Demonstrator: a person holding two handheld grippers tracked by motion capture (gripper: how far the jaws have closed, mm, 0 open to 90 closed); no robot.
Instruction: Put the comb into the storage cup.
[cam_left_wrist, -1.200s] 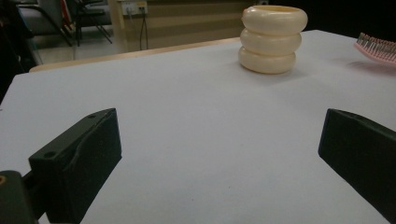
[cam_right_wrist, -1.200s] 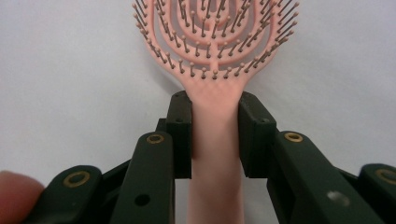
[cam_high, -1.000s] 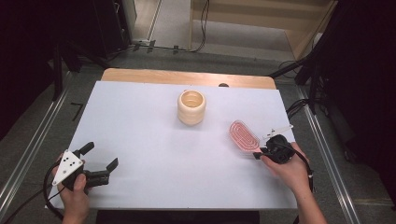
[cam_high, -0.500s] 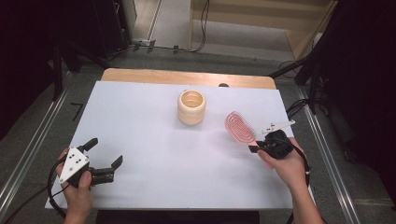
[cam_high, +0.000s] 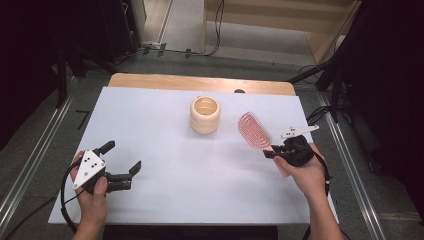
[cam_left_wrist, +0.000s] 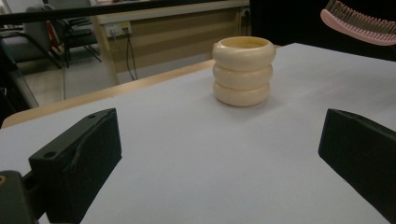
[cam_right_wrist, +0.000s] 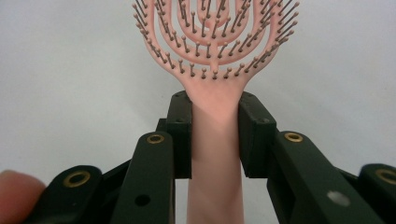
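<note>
In the right gripper, hairbrush, head cut off, perhaps airborne.

Cream ringed cup upright, mid white table

Pink hairbrush — cream, perhaps ivory, holder
</note>
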